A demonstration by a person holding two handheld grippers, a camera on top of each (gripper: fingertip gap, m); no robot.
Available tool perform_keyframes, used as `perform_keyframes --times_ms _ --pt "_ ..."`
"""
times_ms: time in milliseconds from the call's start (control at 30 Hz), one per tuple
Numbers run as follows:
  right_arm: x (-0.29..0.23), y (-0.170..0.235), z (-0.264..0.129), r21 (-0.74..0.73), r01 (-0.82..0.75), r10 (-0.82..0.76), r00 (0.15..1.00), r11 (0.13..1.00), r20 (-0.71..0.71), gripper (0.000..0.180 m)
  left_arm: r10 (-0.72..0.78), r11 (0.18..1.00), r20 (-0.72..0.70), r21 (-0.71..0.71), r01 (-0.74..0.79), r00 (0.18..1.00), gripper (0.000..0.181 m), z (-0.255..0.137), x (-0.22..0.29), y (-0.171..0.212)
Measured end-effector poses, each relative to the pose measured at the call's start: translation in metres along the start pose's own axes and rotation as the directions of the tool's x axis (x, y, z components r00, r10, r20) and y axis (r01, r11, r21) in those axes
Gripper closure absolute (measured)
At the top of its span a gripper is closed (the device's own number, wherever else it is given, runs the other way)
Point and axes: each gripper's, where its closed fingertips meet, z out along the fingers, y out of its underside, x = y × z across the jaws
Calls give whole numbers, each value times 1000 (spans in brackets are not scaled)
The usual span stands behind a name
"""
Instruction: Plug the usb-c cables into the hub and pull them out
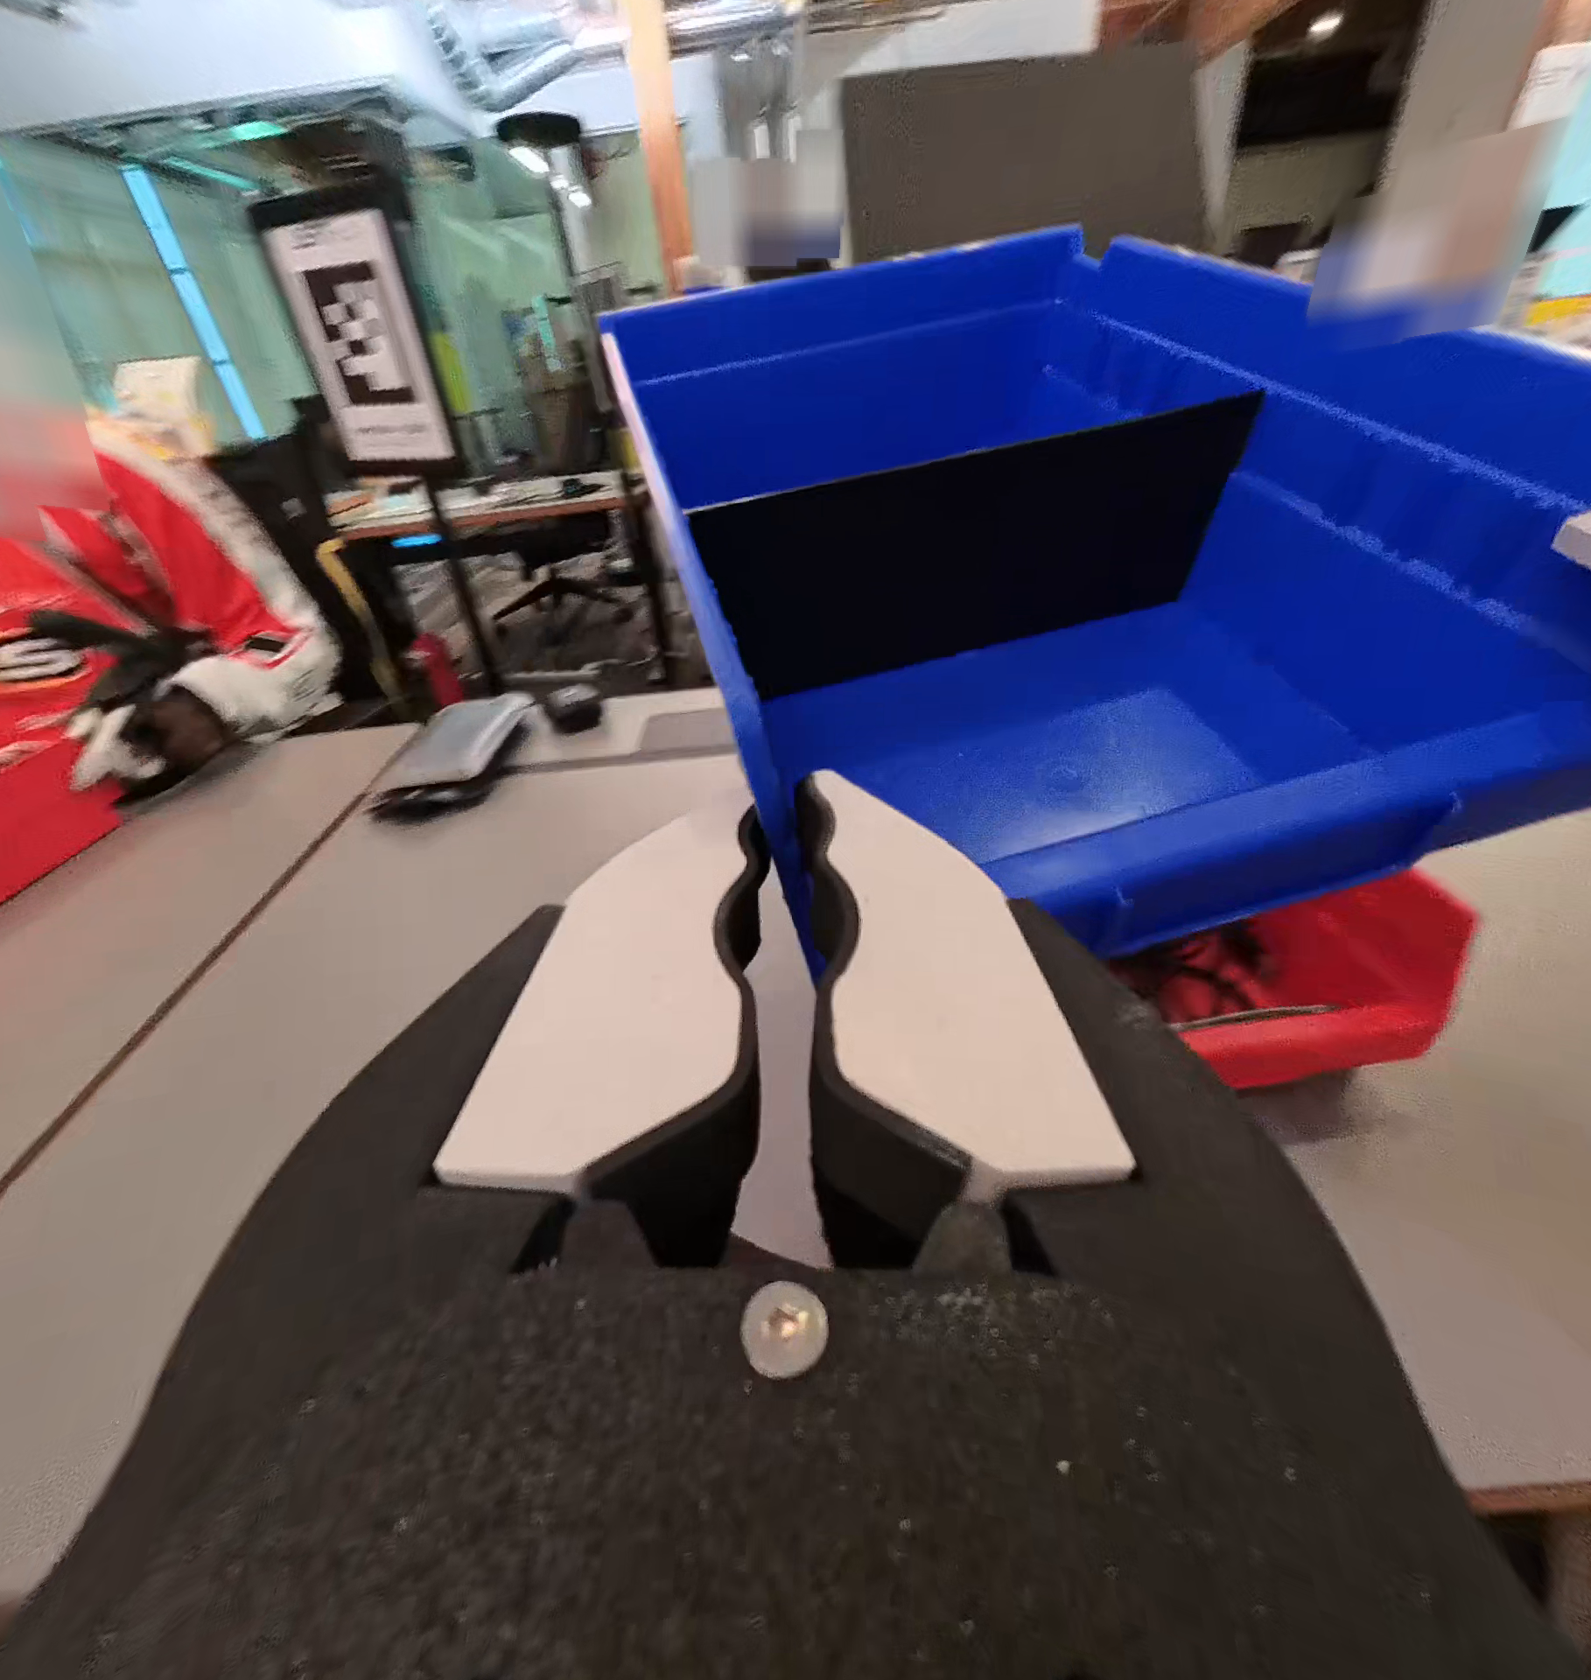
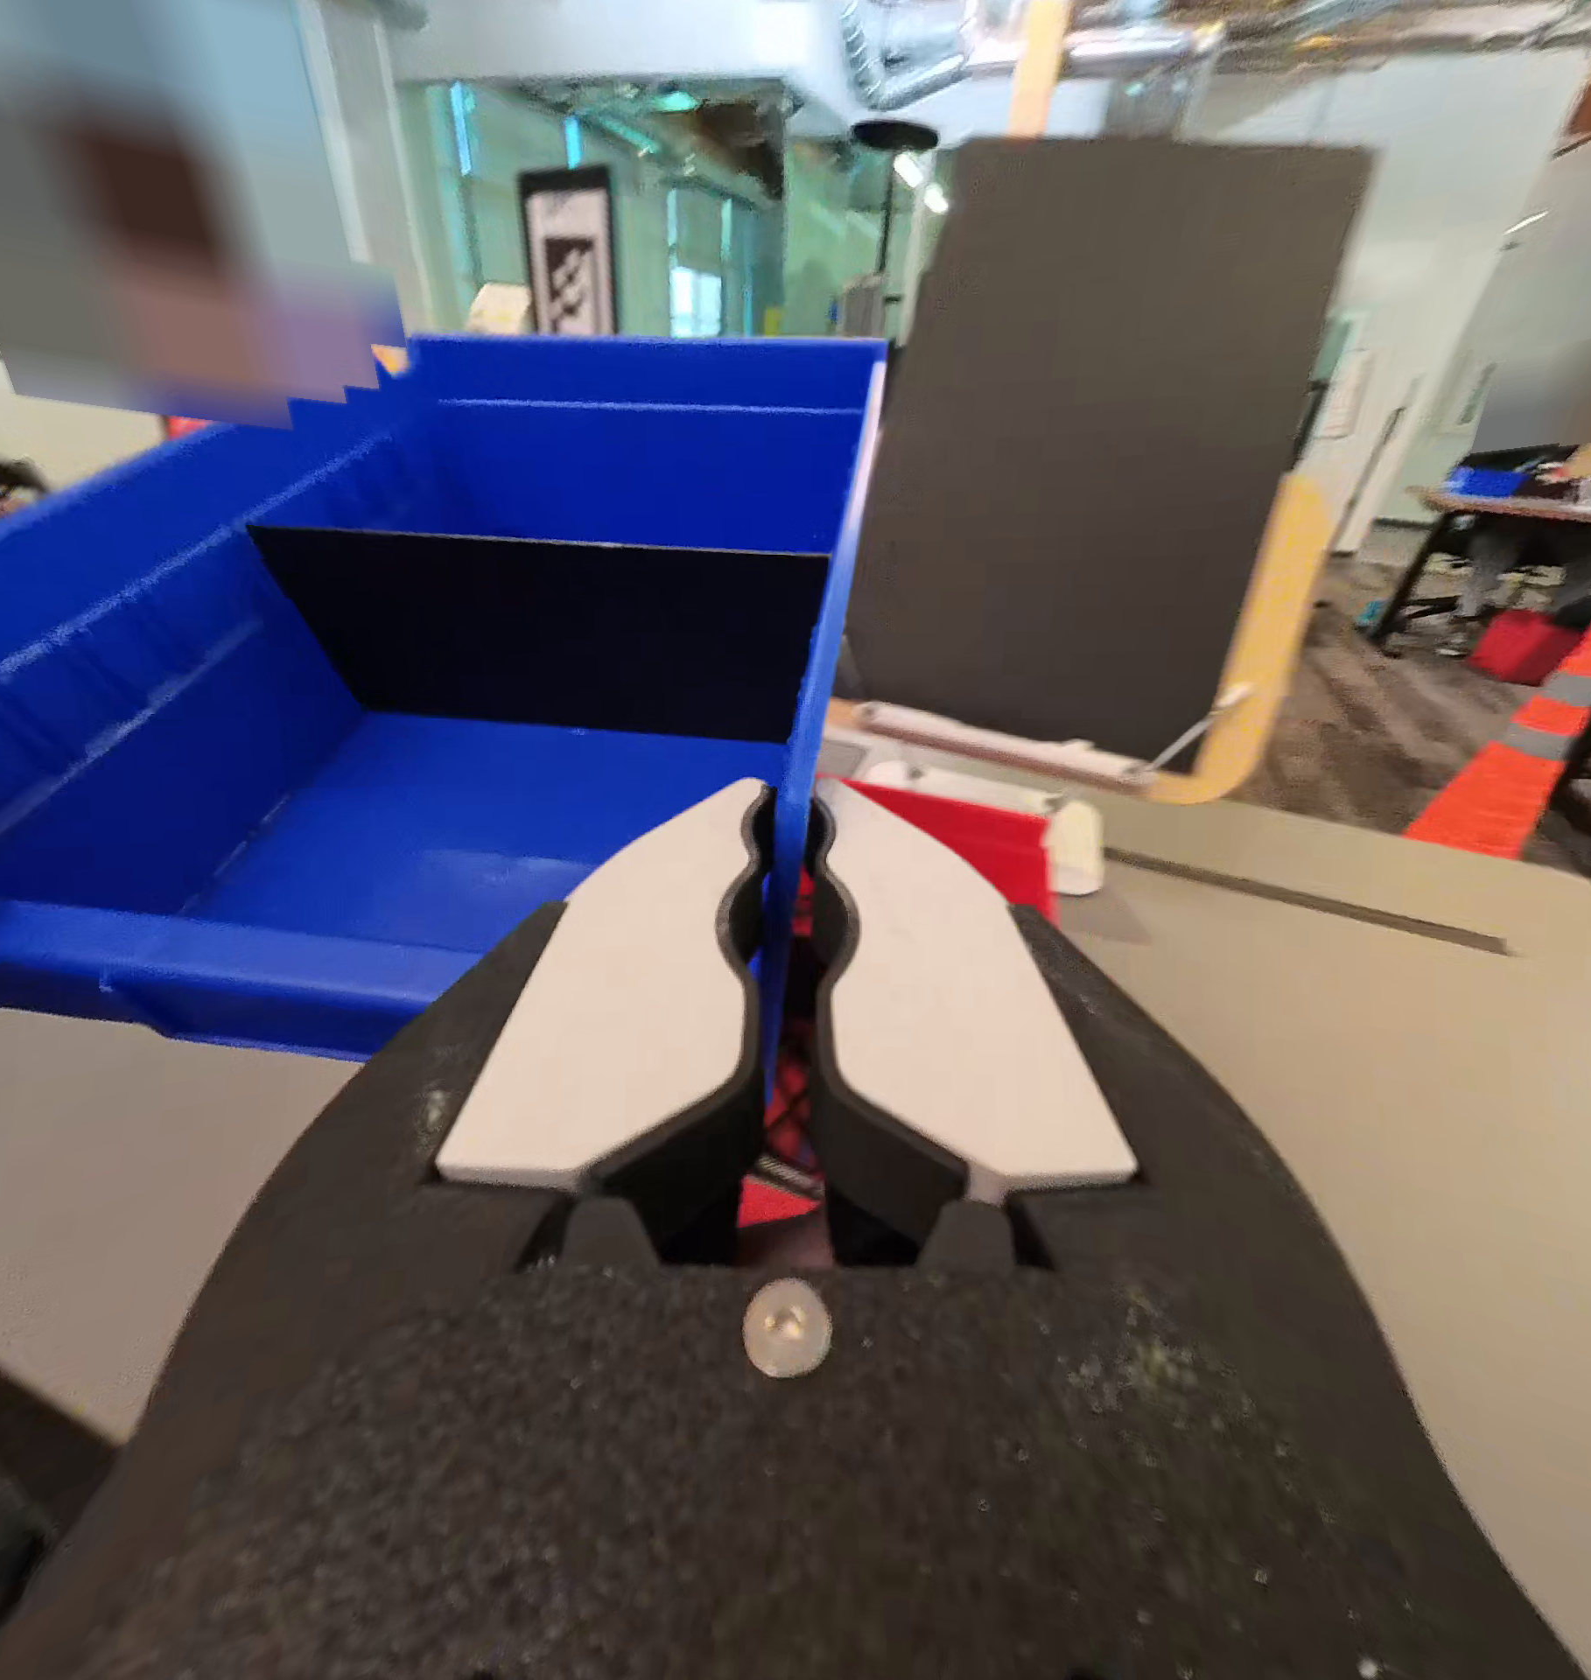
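A blue plastic bin (image 1: pixel 1137 727) with a black divider (image 1: pixel 955 545) hangs tilted above a red bin (image 1: pixel 1319 982). My left gripper (image 1: pixel 785 800) is shut on the blue bin's left side wall, pads pressed on both faces. In the right wrist view my right gripper (image 2: pixel 792 809) is shut on the right side wall of the same blue bin (image 2: pixel 410 818). The near compartment is empty. Dark cables (image 1: pixel 1201 973) lie in the red bin, and a red-and-black braided cable (image 2: pixel 796 1091) shows between my right fingers, below the wall. No hub is in view.
The grey table (image 1: pixel 319 954) has a seam and a silver device (image 1: pixel 464 736) at the back left. A person's red-and-white sleeve (image 1: pixel 137 618) is at the far left. A dark panel (image 2: pixel 1092 455) and an orange cone (image 2: pixel 1519 755) stand beyond the table's right edge. Across from one pair of fingers to the other is roughly 20 cm.
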Motion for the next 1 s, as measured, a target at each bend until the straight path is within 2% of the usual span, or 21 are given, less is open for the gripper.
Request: perform_keyframes --times_ms 100,167,267,367,533,633,800,933,1000 --pt "78 -8 -12 7 -29 30 994 1000 -109 176 21 1000 -135 -2 -22 991 175 34 73 -8" --pt "130 4 -16 -25 -21 17 984 999 -176 177 24 999 -197 -20 -29 980 174 55 126 0" --pt "208 42 -19 -168 -22 -22 966 986 -258 177 40 998 -252 -37 -51 967 175 87 200 9" --pt "283 90 -26 -280 -105 9 947 954 -322 177 49 992 -313 -95 -83 948 175 120 276 27" --pt "368 156 -50 -389 -178 17 924 904 -383 177 60 972 -403 -184 -146 913 175 154 374 72" --pt "393 182 -57 -403 -187 18 921 896 -388 177 45 965 -416 -216 -147 908 175 160 404 91" --pt "408 202 -59 -379 -153 7 933 913 -361 176 -24 958 -409 -271 -96 912 174 155 424 116" --pt "410 240 -58 -512 -213 28 938 832 -344 175 -109 927 -415 -370 -58 904 171 155 429 139" --pt "411 240 -57 -507 -172 -14 939 845 -344 173 -145 921 -436 -387 -40 888 168 152 430 139"
